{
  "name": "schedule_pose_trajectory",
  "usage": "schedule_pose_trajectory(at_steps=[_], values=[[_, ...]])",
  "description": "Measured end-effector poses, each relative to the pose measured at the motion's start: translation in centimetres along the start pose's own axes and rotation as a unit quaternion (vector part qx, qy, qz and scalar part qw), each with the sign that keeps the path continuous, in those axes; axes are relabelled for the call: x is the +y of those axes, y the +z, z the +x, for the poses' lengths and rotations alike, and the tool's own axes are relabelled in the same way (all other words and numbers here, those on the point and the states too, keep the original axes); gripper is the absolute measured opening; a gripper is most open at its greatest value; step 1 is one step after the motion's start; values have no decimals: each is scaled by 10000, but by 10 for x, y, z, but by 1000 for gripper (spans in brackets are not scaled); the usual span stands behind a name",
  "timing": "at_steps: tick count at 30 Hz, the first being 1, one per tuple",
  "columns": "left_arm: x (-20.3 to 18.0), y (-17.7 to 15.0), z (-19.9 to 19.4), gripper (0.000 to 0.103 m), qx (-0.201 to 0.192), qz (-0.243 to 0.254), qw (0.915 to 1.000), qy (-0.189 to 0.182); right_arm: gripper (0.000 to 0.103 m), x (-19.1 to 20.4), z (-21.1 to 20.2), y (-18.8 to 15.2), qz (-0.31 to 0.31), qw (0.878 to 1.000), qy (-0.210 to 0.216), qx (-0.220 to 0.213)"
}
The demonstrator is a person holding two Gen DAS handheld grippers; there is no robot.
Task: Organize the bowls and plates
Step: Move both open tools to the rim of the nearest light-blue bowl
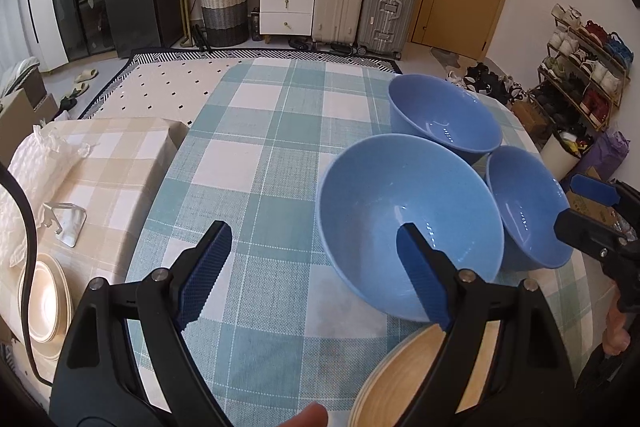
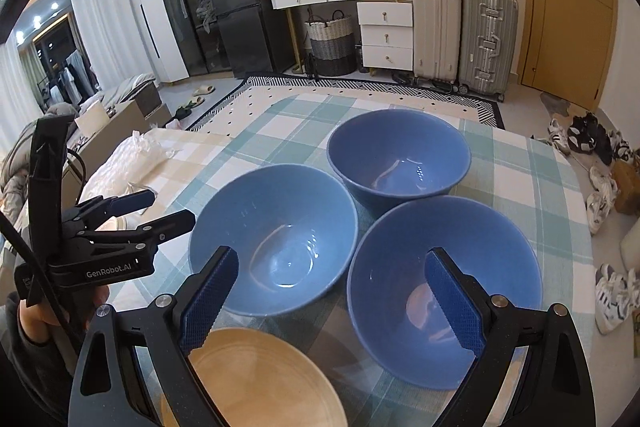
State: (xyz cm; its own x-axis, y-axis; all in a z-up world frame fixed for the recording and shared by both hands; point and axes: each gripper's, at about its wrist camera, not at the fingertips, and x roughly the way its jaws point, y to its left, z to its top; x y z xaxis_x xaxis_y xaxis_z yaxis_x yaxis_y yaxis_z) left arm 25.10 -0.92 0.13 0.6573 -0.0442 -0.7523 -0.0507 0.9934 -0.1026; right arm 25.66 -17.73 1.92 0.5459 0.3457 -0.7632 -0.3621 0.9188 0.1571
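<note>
**Three blue bowls ahead, both hand-held grippers released**

We have three blue bowls clustered on the desk (image 2: 560, 187), on its green-checked cloth, none nested yet. In the right wrist view the near left bowl (image 2: 276, 239), the near right bowl (image 2: 444, 287) and the far bowl (image 2: 398, 155) sit with rims almost touching. A wooden plate (image 2: 256, 379) lies at the near edge, just under the grippers.

The right hand-held gripper (image 2: 340, 303) is spread wide with nothing between its pads — its right finger overlaps the near right bowl in view, while its left finger sits over the gap before the near left bowl. We judge it hovers above them, not touching.

The left hand-held gripper (image 1: 316, 275) is likewise released and empty. In its view the near left bowl (image 1: 408, 223) lies ahead and to the right, its right finger just over that bowl's near rim, so this hand is the nearer one to it.

The bowls are round, with no long axis to align to; a grasp would have to pinch a rim wall. We judge stacking has yet to begin
</note>
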Motion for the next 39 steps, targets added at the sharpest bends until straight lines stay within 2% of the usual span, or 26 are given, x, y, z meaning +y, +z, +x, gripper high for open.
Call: schedule_pose_trajectory(at_steps=[10, 20, 29, 34, 39], values=[[18, 7, 37, 83, 255, -232, 9994, 15, 96, -2, 40, 20, -258, 9991, 97, 327], [23, 9, 65, 83, 495, -256, 9984, -71, 95, -3, 73, 38, -471, 9970, 90, 600], [21, 9, 83, 83, 662, -242, 9974, -120, 83, -3, 99, 43, -505, 9947, 220, 873], [22, 8, 89, 83, 713, -259, 9970, -162, 71, -2, 112, 43, -520, 9930, 242, 1030], [22, 7, 97, 83, 797, -235, 9962, -243, 67, -3, 125, 44, -524, 9917, 174, 1160]])
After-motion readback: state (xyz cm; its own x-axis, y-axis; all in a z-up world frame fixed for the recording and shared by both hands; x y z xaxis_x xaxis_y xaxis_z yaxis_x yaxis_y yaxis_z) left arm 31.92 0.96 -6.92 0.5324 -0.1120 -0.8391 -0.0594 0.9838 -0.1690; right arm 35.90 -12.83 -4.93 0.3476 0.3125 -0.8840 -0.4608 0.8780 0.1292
